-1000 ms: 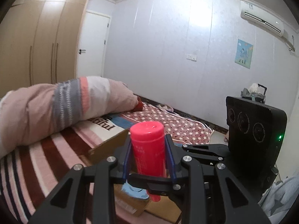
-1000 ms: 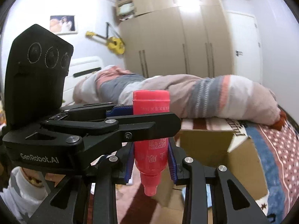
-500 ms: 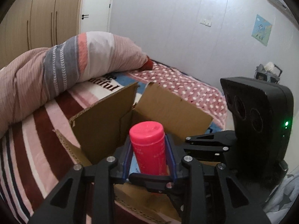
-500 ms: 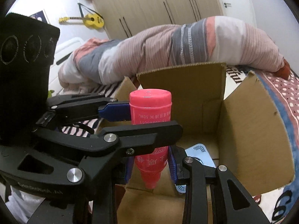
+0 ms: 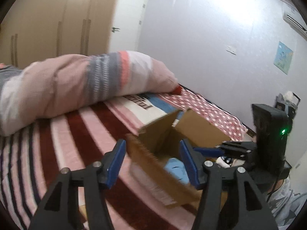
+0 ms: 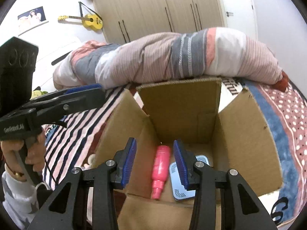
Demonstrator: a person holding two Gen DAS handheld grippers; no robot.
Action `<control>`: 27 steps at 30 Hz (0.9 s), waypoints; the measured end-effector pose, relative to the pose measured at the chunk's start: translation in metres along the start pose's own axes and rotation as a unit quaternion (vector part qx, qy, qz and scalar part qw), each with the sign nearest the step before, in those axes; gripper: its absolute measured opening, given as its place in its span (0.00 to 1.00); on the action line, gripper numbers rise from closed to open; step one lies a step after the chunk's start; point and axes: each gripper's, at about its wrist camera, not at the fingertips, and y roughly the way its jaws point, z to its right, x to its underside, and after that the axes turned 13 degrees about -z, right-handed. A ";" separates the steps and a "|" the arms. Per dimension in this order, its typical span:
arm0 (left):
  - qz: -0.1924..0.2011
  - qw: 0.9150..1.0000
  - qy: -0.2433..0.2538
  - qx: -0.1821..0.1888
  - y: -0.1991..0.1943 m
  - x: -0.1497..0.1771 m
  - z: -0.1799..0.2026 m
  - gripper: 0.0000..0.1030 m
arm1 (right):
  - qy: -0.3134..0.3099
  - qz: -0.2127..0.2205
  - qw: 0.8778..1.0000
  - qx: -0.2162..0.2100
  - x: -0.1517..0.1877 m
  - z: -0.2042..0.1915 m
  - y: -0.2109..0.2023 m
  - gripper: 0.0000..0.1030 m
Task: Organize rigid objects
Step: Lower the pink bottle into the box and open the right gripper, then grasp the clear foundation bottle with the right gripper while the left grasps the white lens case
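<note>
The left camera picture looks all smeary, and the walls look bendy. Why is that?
Left wrist view: the cardboard box and striped bedspread are smeared by motion blur, and glare whitens the wall. Right wrist view: sharper, so the pink bottle in the box shows clearly. Both views: the fisheye lens bends straight lines and darkens the corners.

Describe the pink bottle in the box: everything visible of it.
The pink bottle lies on its side on the floor of the open cardboard box, narrow neck toward the camera, wide end toward the far wall. It looks like glossy plastic. A light blue flat device lies right beside it. The open right gripper hovers above, not holding it.
</note>
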 end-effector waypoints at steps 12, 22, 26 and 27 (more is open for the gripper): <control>0.007 0.994 -0.066 -0.084 -0.050 0.089 -0.077 0.68 | -0.125 0.034 0.990 -0.052 0.004 -0.096 -0.007 0.35; -0.057 0.987 -0.126 -0.081 -0.021 0.183 -0.123 0.68 | -0.228 -0.086 0.966 -0.090 0.038 -0.166 0.078 0.35; -0.096 0.987 -0.114 -0.066 -0.003 0.209 -0.125 0.69 | -0.239 -0.139 0.959 -0.070 0.052 -0.168 0.122 0.36; -0.104 0.987 -0.106 -0.063 0.001 0.214 -0.123 0.71 | -0.245 -0.148 0.956 -0.063 0.054 -0.168 0.133 0.40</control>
